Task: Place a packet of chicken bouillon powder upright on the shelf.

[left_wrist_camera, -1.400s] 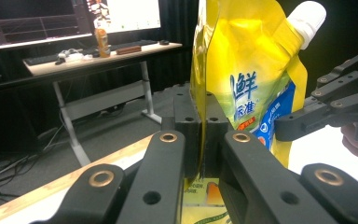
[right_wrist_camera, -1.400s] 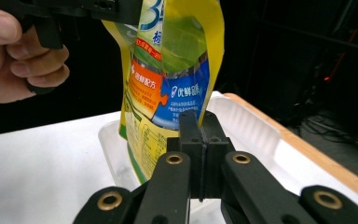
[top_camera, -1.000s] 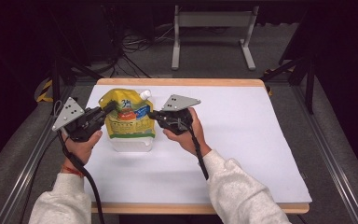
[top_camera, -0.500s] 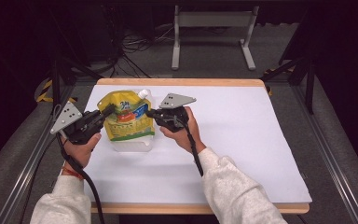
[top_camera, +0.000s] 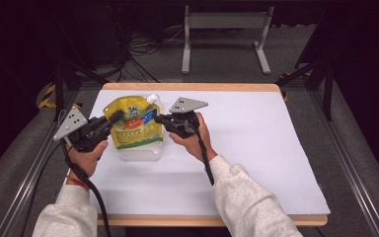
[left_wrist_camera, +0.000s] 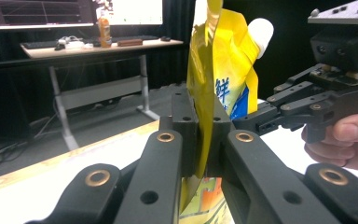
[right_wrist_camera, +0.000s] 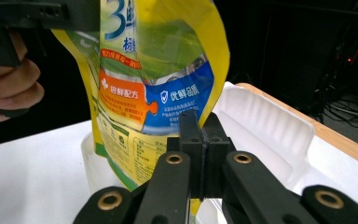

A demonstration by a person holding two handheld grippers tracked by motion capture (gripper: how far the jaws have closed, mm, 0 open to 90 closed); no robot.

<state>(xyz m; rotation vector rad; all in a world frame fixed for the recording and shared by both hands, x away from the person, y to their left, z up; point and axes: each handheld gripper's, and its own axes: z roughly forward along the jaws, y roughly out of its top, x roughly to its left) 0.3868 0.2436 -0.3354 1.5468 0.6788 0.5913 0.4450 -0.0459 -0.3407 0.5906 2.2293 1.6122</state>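
Note:
A yellow stand-up pouch (top_camera: 131, 123) with a white spout cap (top_camera: 152, 98) is held upright between both grippers, its base in a clear plastic container (top_camera: 139, 153). My left gripper (top_camera: 114, 117) is shut on the pouch's left edge; in the left gripper view its jaws pinch the yellow film (left_wrist_camera: 204, 135). My right gripper (top_camera: 157, 118) is shut on the pouch's right edge, just under the blue label patch (right_wrist_camera: 202, 140). The pouch (right_wrist_camera: 144, 70) rises above the right gripper's jaws, with the clear container (right_wrist_camera: 265, 121) behind it.
The white-covered table (top_camera: 256, 158) has a wooden rim and open room to the right and front. Metal rails run along both sides of the table. A desk frame and cables stand on the floor behind it. Each gripper trails a black cable.
Both grippers keep their hold on the pouch. The pouch and hands have shifted very slightly to the left.

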